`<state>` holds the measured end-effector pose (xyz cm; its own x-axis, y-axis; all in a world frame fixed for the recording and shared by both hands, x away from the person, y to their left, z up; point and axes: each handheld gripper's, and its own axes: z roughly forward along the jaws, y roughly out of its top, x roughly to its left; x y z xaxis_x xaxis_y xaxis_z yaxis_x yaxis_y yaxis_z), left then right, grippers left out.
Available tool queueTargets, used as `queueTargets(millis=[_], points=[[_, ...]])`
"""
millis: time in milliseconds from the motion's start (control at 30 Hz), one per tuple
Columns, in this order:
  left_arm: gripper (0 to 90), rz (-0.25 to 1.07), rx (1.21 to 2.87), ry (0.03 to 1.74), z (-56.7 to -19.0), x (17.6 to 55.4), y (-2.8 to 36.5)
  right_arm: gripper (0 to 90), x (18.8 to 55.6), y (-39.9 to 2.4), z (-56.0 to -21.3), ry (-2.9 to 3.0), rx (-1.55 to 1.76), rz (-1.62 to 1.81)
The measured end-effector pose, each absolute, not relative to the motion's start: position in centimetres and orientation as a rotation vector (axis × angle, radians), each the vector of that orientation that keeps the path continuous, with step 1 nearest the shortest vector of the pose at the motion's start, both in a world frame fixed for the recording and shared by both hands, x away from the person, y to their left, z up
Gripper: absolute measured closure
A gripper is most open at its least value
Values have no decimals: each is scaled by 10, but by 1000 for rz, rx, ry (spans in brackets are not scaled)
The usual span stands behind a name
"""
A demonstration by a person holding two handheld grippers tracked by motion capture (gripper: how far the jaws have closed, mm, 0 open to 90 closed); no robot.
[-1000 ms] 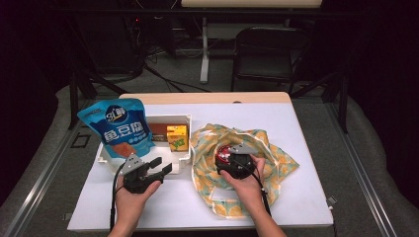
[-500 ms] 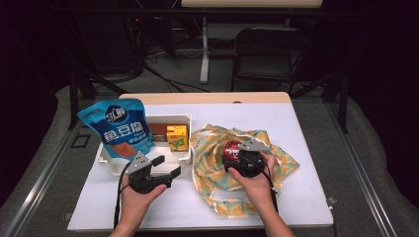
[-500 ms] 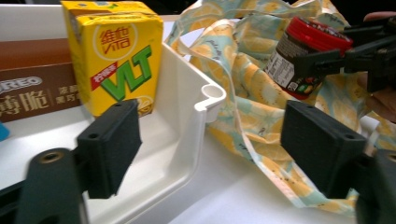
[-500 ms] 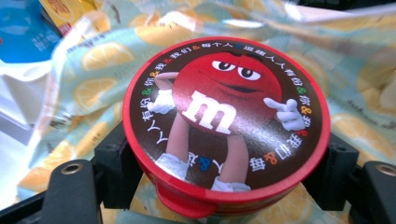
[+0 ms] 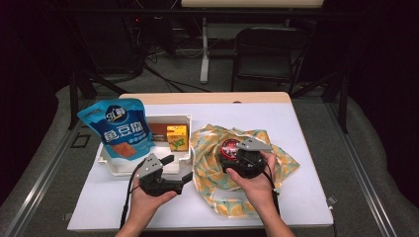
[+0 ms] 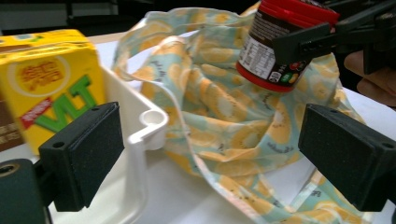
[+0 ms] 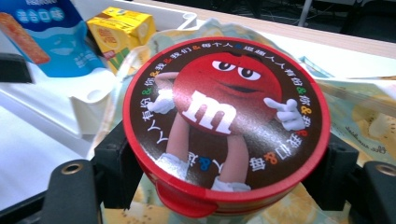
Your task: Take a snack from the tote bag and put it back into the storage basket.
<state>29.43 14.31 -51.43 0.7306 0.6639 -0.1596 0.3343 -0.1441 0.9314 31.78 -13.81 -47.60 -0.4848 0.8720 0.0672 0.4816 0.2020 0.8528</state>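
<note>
Two grippers were at work here, and yours on the right (image 5: 236, 159) was clenched on the round red-lidded candy tub (image 7: 226, 123), its jaws pressing the tub's sides just under the lid. You held the tub lifted clear above the yellow lemon-print cloth bag (image 5: 249, 173), which lay crumpled on the white tabletop (image 5: 306, 143). Your left gripper (image 5: 177, 168) was released: its jaws had just been opening, with nothing between them, and it hovered just beside the white plastic tray (image 5: 112, 167) and the bag's near edge. In that tray stood a yellow drink carton (image 6: 49, 84), with a blue snack pouch (image 5: 121, 127) leaning at its far-left side. You seemed to be mid-transfer, taking the tub out of the bag, probably toward the tray. The next move would call for carrying the tub across level, clearing the tray's rim and the carton, then setting it down in a free spot before letting go.
</note>
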Motion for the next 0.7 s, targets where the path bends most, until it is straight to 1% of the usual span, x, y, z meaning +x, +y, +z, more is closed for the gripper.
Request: queueTargets(millis=[67, 200, 233, 267, 300, 433, 500, 533, 700], points=[[60, 322, 1765, 762, -515, 294, 138, 254, 315, -137, -474, 2052, 1260, 1211], [53, 320, 1772, 738, -517, 291, 124, 254, 309, -136, -469, 2066, 1261, 1238], [52, 288, 1795, 709, -517, 292, 123, 254, 307, -135, -468, 2067, 1257, 1240], [51, 315, 1777, 722, -518, 291, 119, 254, 306, -134, -468, 2067, 1252, 1244], [51, 274, 1807, 690, -517, 291, 119, 254, 304, -133, -467, 2072, 1250, 1242], [52, 311, 1790, 685, -519, 288, 109, 254, 297, -128, -464, 2087, 1245, 1251], [53, 292, 1799, 655, -520, 287, 106, 254, 294, -124, -463, 2095, 1233, 1259], [55, 309, 1793, 661, -520, 286, 104, 254, 292, -123, -462, 2102, 1229, 1256], [86, 316, 1793, 616, -519, 282, 98, 253, 286, -113, -460, 2118, 1206, 1265]])
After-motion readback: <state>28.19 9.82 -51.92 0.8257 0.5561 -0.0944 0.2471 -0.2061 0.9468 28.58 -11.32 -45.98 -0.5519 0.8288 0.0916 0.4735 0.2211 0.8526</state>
